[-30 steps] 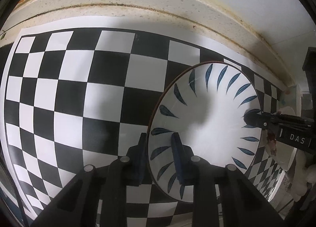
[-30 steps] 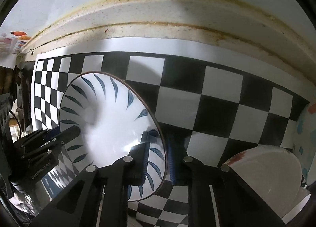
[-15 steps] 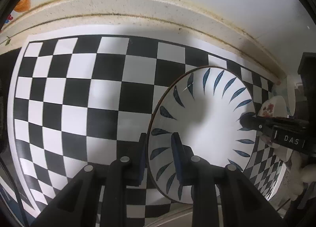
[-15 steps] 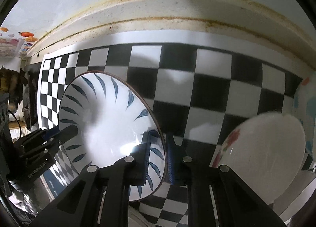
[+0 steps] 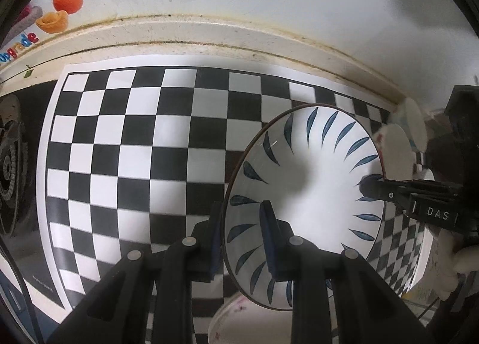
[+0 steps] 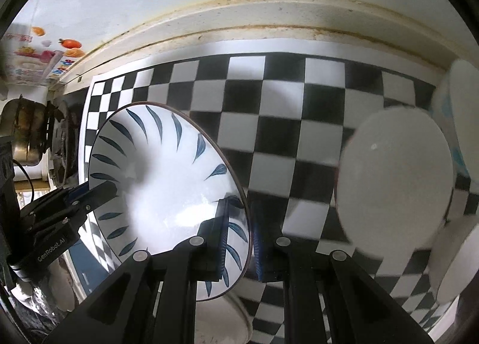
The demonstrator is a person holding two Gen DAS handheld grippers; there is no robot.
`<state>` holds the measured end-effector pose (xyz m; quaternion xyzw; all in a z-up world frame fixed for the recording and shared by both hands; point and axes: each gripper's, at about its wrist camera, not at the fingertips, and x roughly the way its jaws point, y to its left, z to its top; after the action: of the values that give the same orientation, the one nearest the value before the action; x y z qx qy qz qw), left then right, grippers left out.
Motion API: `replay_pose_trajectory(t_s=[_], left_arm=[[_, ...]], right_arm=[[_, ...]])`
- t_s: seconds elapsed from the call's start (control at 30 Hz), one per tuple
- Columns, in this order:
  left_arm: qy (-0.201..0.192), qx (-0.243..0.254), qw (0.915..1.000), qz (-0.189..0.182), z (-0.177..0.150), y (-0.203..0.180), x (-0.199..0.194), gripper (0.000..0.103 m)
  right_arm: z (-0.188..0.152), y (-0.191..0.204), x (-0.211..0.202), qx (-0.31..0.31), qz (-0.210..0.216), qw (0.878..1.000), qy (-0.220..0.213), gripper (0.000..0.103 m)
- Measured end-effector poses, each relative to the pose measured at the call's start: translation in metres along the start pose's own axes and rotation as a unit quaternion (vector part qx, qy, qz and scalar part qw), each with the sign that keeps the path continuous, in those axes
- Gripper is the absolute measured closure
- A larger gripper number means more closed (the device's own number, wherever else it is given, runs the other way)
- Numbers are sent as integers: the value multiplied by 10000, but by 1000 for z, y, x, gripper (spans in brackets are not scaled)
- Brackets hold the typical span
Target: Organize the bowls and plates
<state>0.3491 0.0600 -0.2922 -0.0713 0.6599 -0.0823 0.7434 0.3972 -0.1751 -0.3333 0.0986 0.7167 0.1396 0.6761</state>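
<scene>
A white bowl with blue leaf marks (image 5: 305, 182) is held above the checkered mat (image 5: 134, 149) by both grippers. My left gripper (image 5: 242, 239) is shut on its left rim. My right gripper (image 6: 239, 236) is shut on its right rim; the bowl also shows in the right wrist view (image 6: 161, 182). The right gripper's fingers (image 5: 377, 188) show at the bowl's far rim in the left view. The left gripper's fingers (image 6: 95, 191) show at the far rim in the right view. A plain white bowl (image 6: 395, 176) stands on the mat to the right.
Another white dish (image 6: 464, 98) stands behind the plain bowl at the right. A pale bowl rim (image 5: 239, 314) sits below the held bowl near the front edge. A stove burner (image 5: 9, 164) and a metal pot (image 6: 24, 131) lie to the left. A wall ledge (image 5: 209, 35) runs behind.
Both grippers have lifted and drawn back with the bowl between them. More of the mat, the wall and the right-hand dishes has come into view.
</scene>
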Motion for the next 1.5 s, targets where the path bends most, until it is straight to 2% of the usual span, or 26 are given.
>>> replay_pose_trajectory(t_s=[0.2, 0.43, 0.7, 0.93, 1.23, 1.5], left_arm=[[-17, 211, 9997, -76, -32, -3, -21, 81], [134, 539, 9984, -133, -73, -13, -25, 81], [339, 709, 9967, -205, -116, -10, -21, 81], [545, 793, 9953, -117, -141, -2, -6, 81], [684, 879, 9937, 107, -152, -5, 16, 81], [716, 818, 9939, 174, -153, -9, 28, 81]], right_arm=[[-40, 5, -18, 103, 44, 9998, -155, 87], [-98, -1, -22, 326, 122, 9991, -231, 87], [-163, -1, -9, 606, 191, 9978, -209, 87], [-210, 2, 18, 791, 244, 9965, -85, 88], [-227, -4, 38, 921, 223, 9955, 23, 89], [-216, 1, 44, 880, 88, 9961, 50, 89]])
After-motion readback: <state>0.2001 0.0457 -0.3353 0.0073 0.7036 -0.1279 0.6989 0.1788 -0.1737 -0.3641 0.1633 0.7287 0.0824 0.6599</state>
